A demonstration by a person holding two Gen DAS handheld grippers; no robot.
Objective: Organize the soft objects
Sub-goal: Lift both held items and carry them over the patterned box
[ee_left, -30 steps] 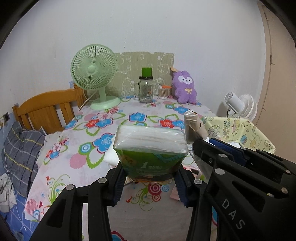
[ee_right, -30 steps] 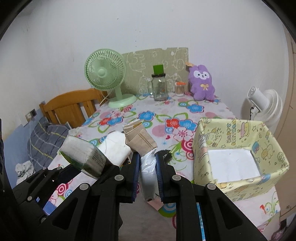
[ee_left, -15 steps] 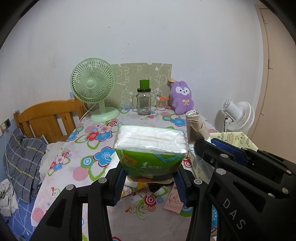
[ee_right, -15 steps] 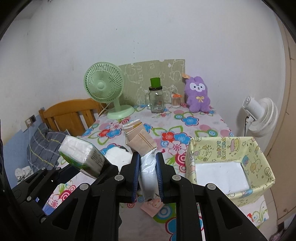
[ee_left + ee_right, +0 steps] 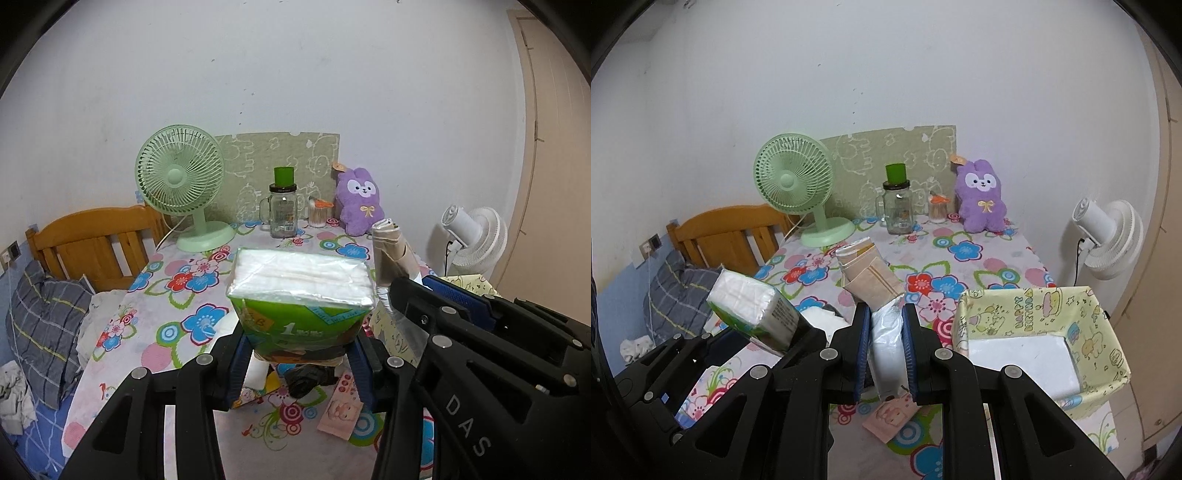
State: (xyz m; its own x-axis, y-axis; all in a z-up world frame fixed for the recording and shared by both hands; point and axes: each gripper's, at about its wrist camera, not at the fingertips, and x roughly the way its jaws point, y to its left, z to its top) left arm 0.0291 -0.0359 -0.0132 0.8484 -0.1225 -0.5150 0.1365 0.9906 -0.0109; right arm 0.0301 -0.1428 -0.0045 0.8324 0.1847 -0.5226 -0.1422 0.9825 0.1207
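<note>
Both grippers have risen since a second ago, so more of the flowered table (image 5: pixel 990 258) now shows beneath them. Left gripper (image 5: pixel 299 354) is clamped on a green pack of tissues (image 5: pixel 301 295), held clear above the near part of the table. Right gripper (image 5: pixel 885 350) is closed tight on a clear plastic bag (image 5: pixel 884 343) with a folded beige cloth (image 5: pixel 870 273) sticking up out of it, just right of the tissues. Both grippers point forward and slant downward, side by side.

To the near right stands a yellow box (image 5: pixel 1030 302), open at the top, its near edge close to the table's edge. A pink card (image 5: pixel 890 417) lies on the table under the right gripper. Far back against the wall sit a green fan (image 5: pixel 798 184), a glass jar (image 5: pixel 897 214) and a purple plush toy (image 5: pixel 979 199), well apart from the grippers; the middle of the table lies free.
</note>
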